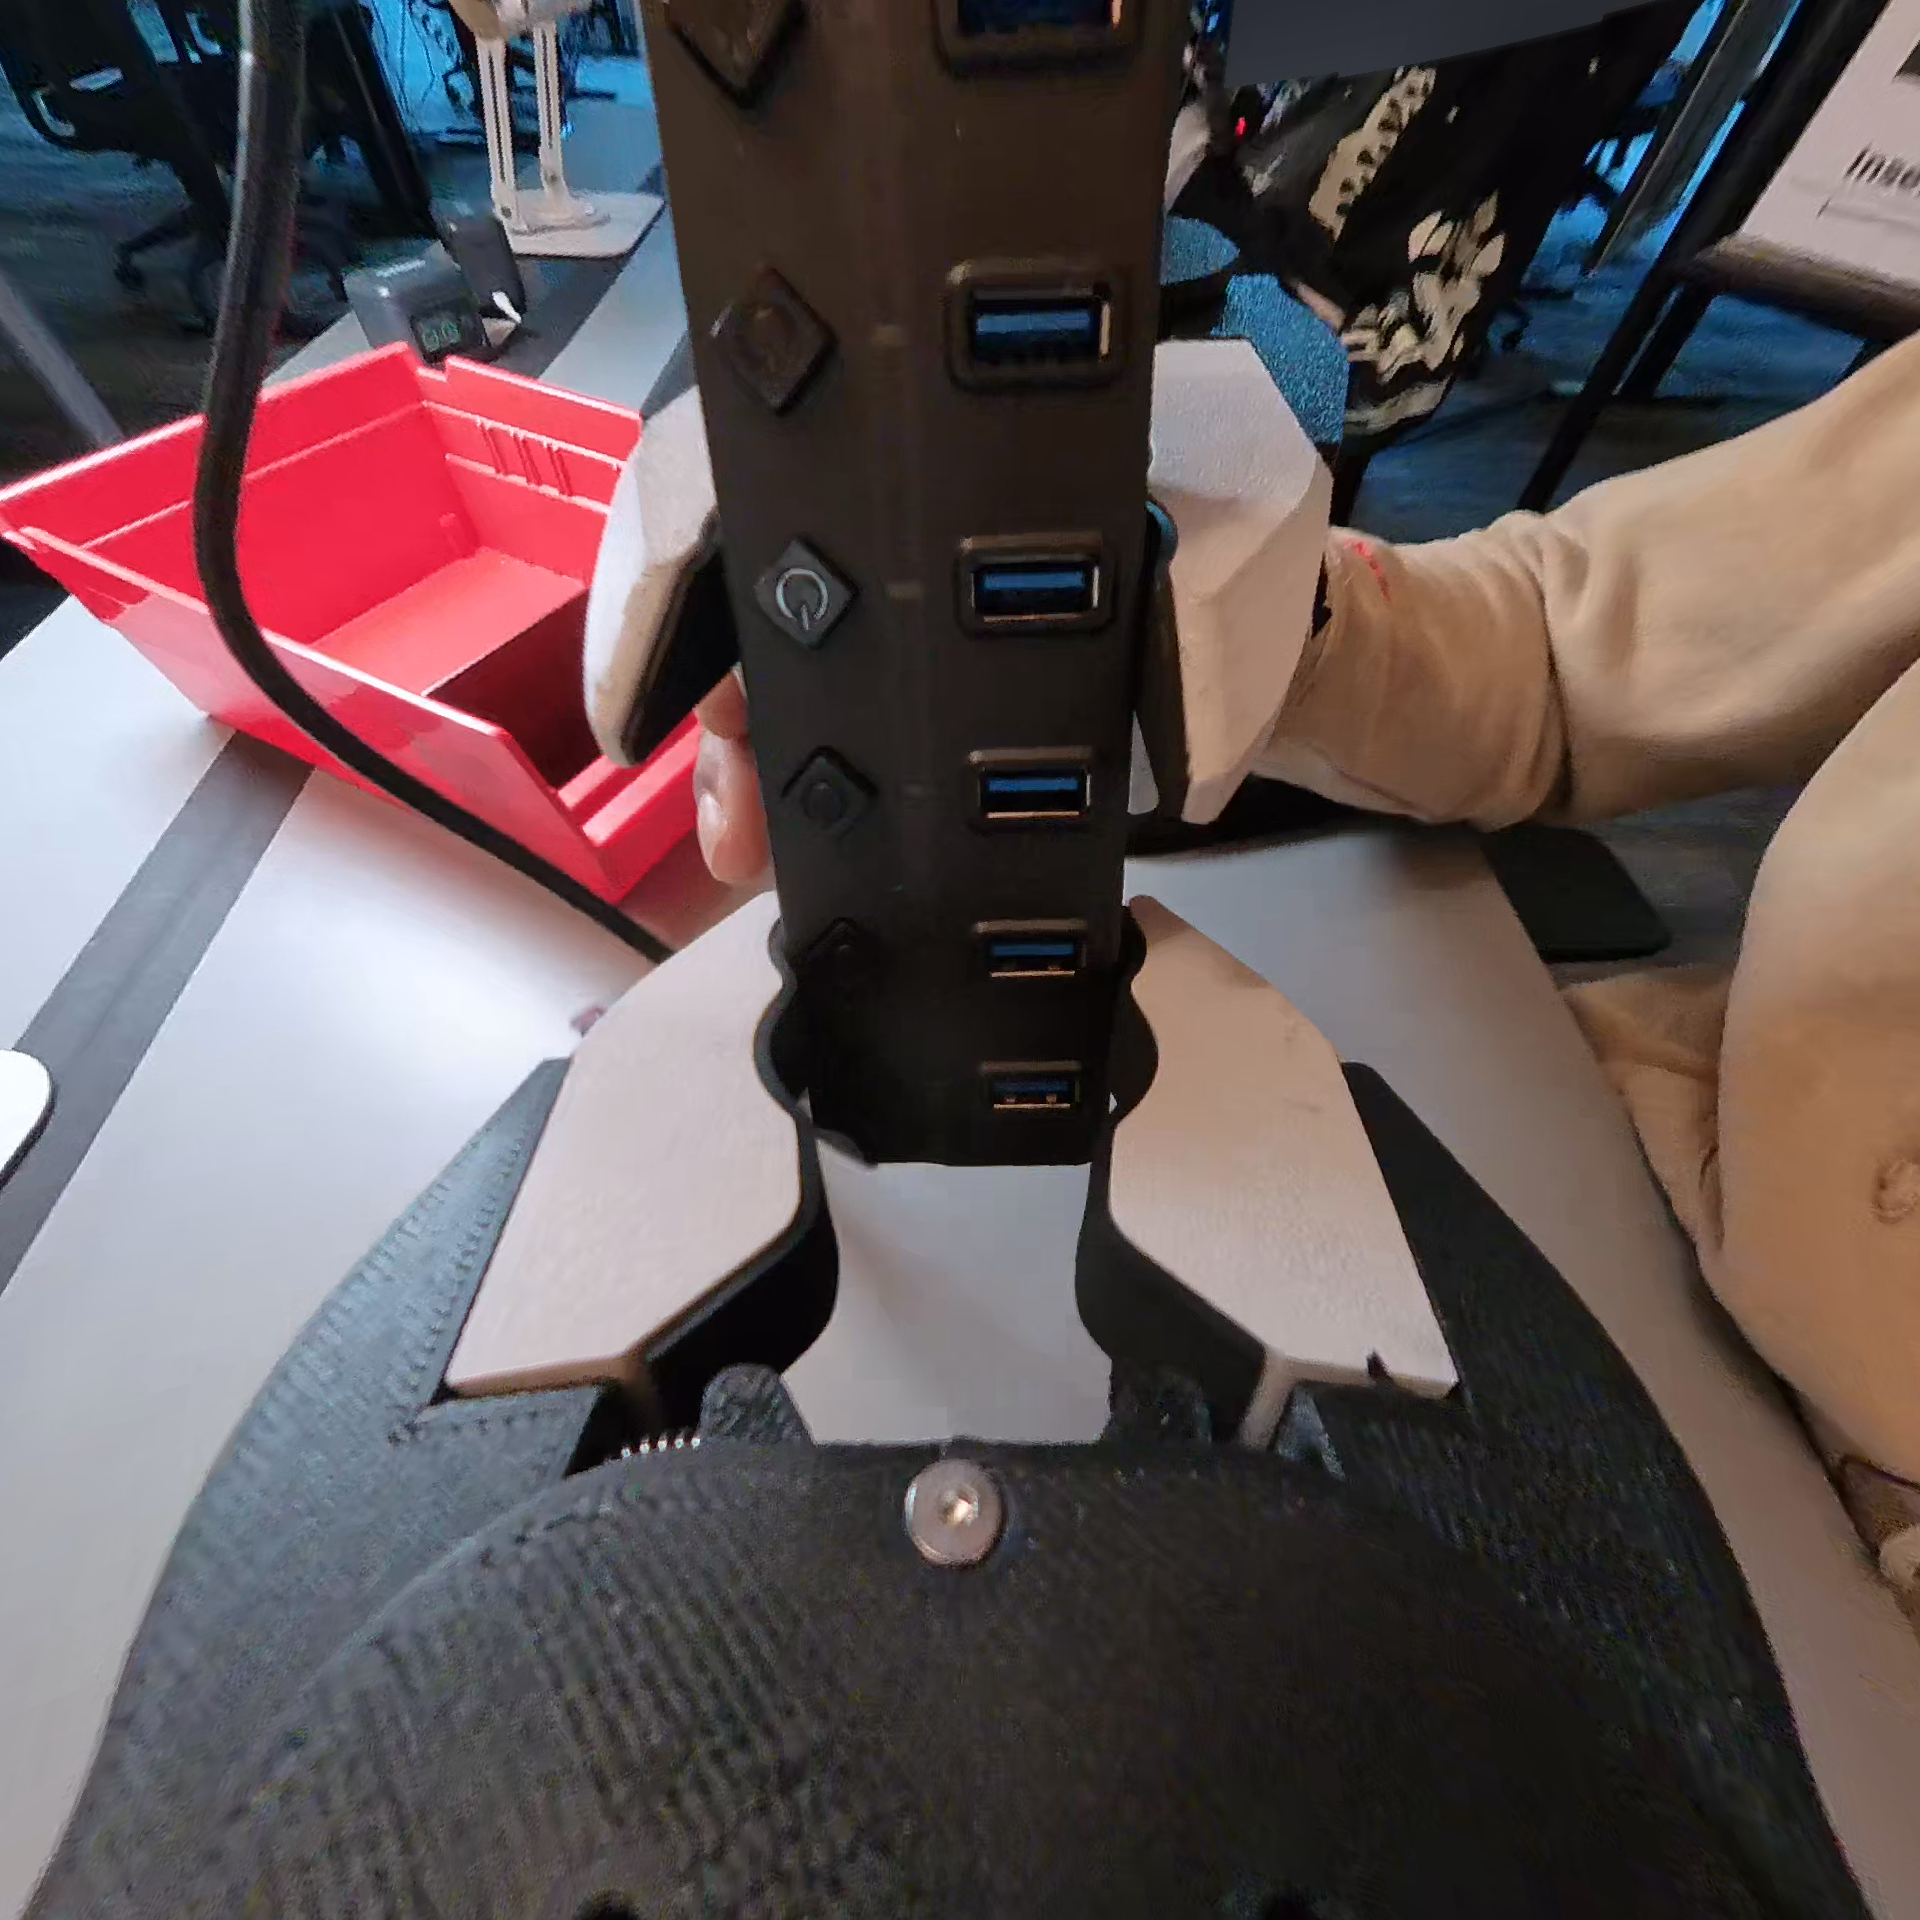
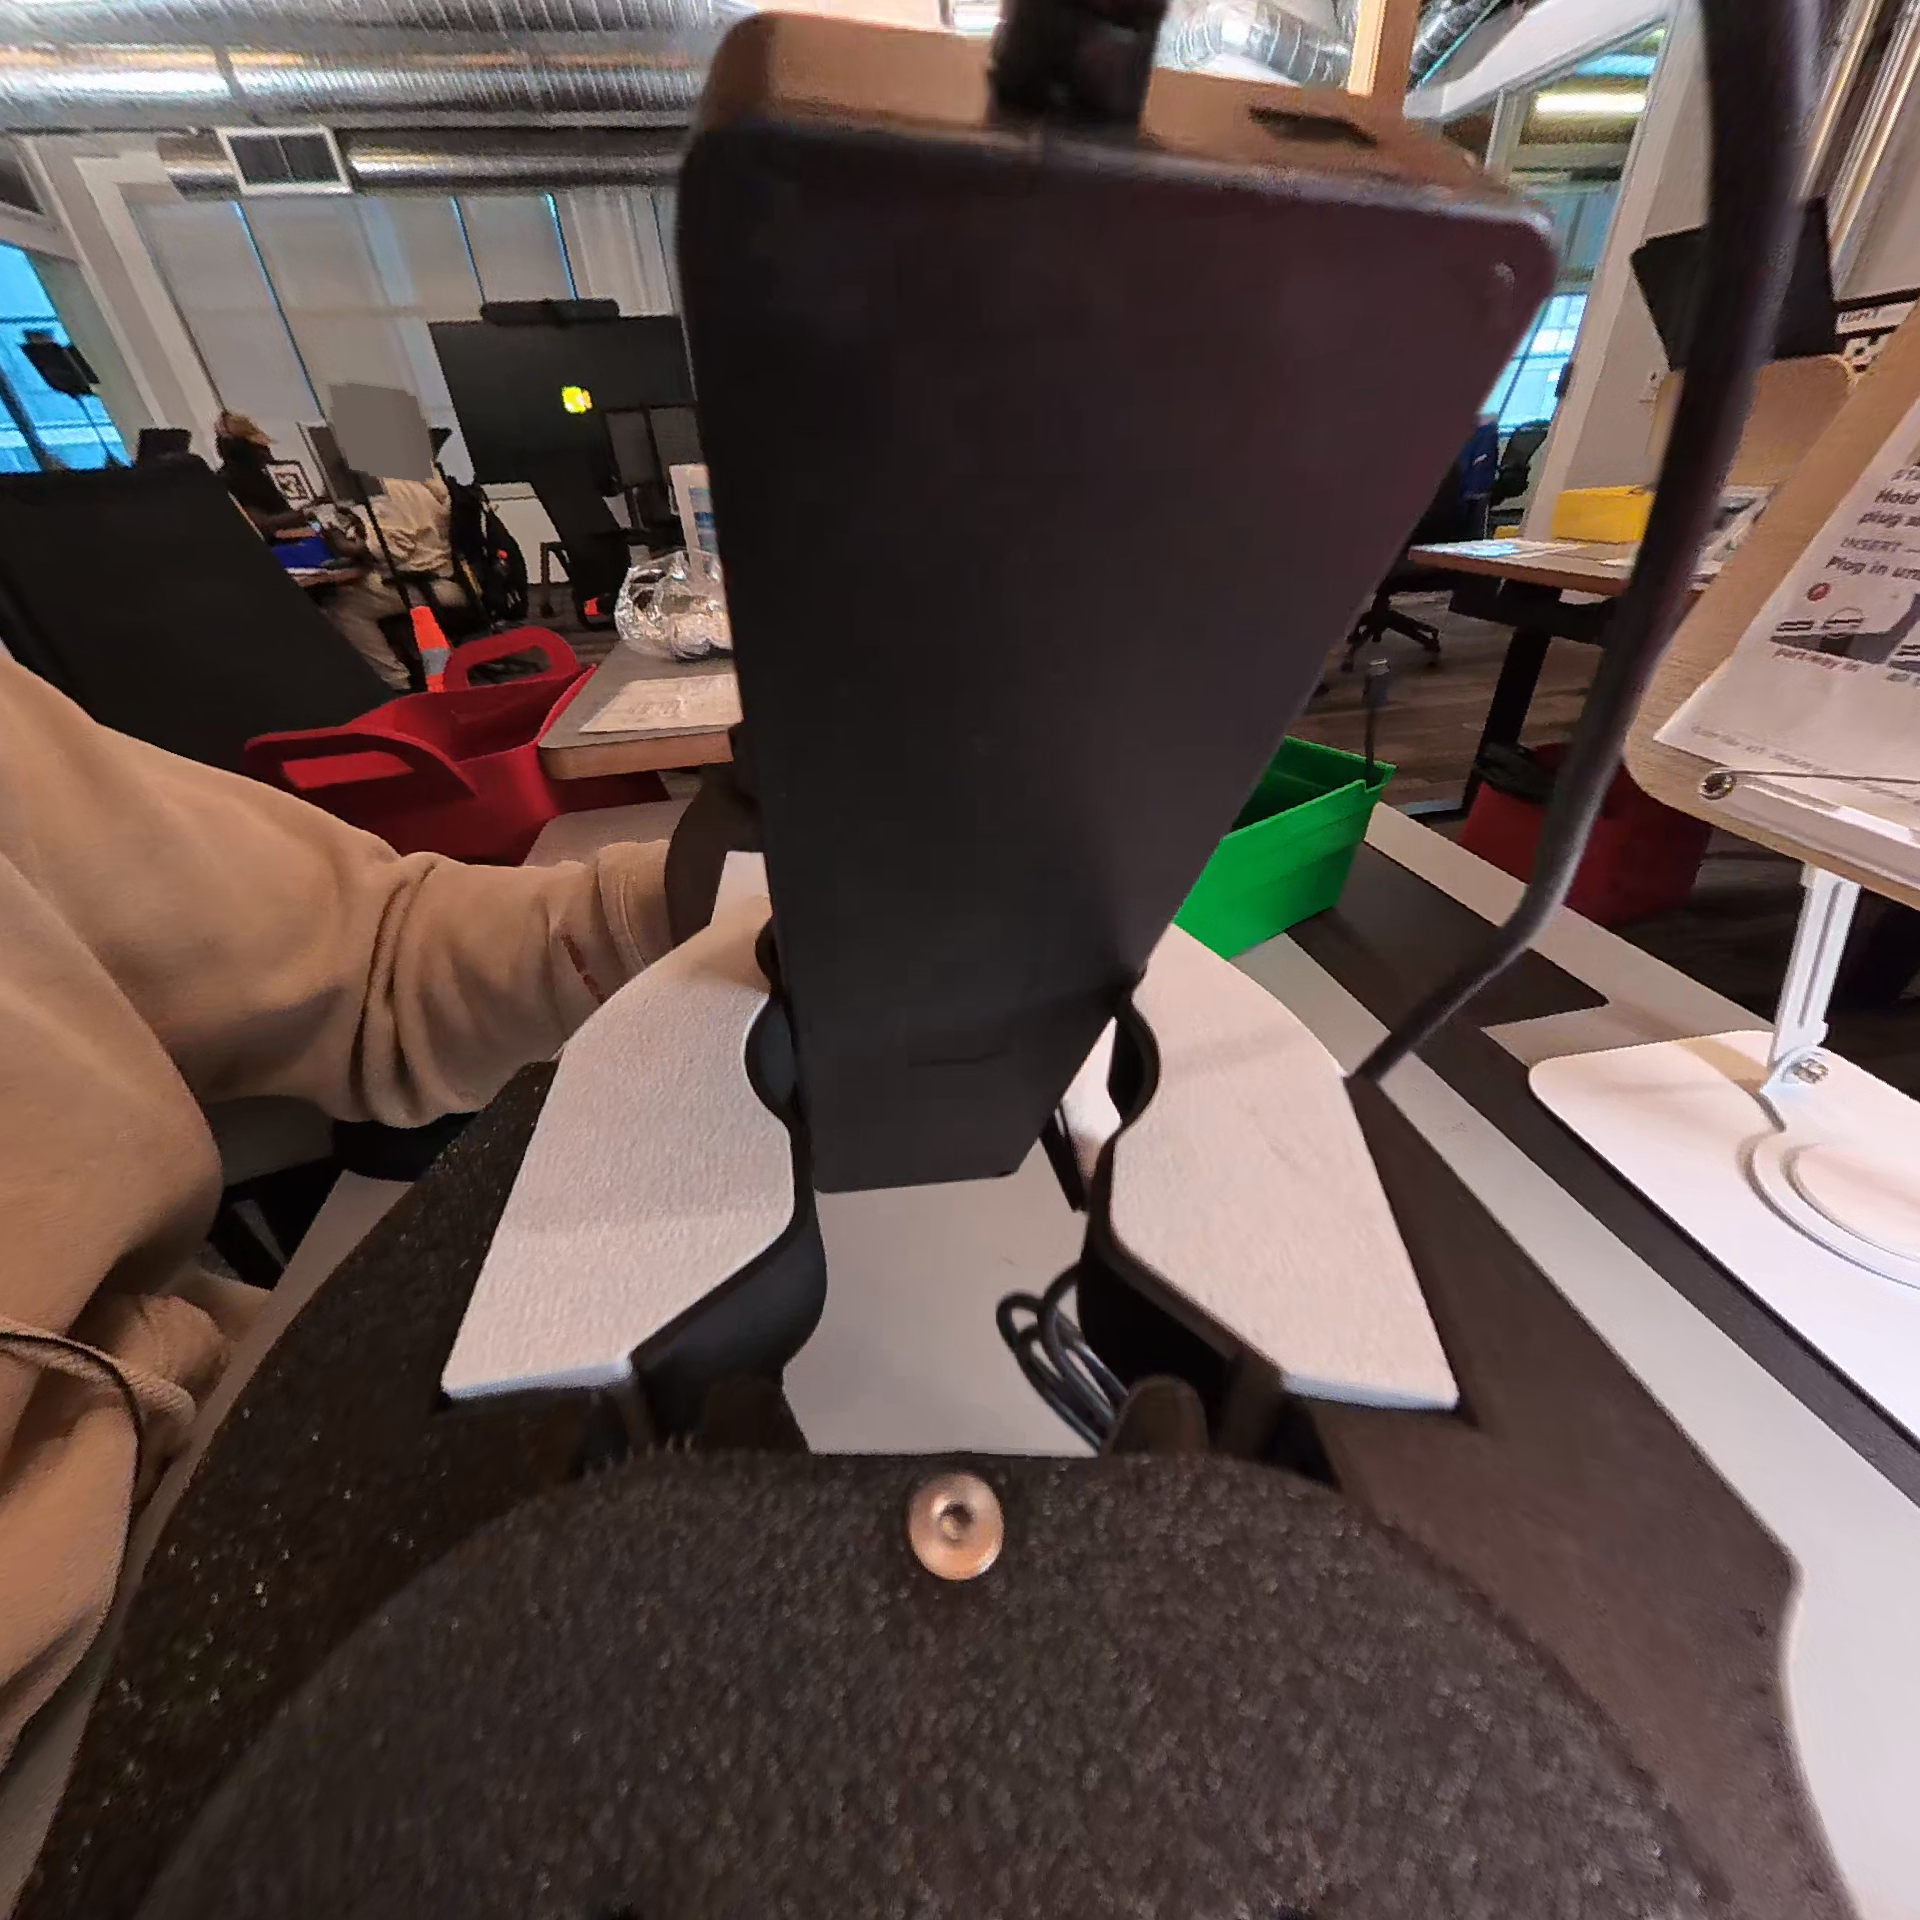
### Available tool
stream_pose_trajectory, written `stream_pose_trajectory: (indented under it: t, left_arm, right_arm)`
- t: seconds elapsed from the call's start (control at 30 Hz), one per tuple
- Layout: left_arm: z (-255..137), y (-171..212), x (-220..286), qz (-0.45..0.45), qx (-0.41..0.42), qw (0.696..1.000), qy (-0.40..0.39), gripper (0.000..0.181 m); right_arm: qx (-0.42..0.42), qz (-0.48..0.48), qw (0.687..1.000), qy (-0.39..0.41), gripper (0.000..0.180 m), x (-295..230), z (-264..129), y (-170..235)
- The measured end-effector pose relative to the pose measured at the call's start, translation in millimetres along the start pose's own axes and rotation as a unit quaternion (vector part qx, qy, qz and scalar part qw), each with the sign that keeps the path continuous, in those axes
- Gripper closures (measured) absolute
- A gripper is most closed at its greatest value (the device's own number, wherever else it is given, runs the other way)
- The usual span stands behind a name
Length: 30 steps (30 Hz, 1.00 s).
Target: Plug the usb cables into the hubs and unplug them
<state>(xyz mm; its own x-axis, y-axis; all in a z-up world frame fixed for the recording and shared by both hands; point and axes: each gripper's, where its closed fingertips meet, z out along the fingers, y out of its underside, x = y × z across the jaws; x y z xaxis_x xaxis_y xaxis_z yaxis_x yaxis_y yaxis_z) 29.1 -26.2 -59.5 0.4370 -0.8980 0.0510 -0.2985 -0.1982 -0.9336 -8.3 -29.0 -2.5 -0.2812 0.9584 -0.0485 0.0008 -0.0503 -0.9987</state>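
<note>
The hub (image 1: 935, 644), a long black strip of blue ports, stands upright above the grey worktop (image 1: 312, 1039), and both grippers have it: the left gripper (image 1: 951, 1039) with jaws clenched on its lower end from the port side, the right gripper (image 2: 951, 1060) clamped on the same end from the plain back. No plug is in any port, so one gripper should probably let go for a cable (image 2: 1049, 1351), the other holding the hub square.
</note>
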Motion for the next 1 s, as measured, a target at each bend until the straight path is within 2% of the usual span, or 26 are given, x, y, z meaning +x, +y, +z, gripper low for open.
stream_pose_trajectory:
  t: [0.23,0.43,0.67,1.0]
  left_arm:
    - [-2.2,3.1,-3.3,-0.018,-0.010,1.000,0.000,0.126]
    - [0.3,5.4,-6.2,-0.065,-0.031,0.997,-0.012,0.126]
    - [3.4,11.5,-3.0,-0.072,-0.057,0.996,-0.012,0.125]
    - [-1.9,0.4,-3.1,-0.064,-0.014,0.998,-0.003,0.126]
  right_arm:
    - [0.024,0.017,0.999,0.014,0.120,8.5,-9.1,-10.8]
    - [0.026,0.030,0.998,0.048,0.110,21.5,-11.2,-9.8]
    - [0.027,0.044,0.998,0.031,0.111,20.6,-11.8,-6.8]
    - [0.029,0.052,0.998,0.024,0.112,19.7,-16.1,-10.8]
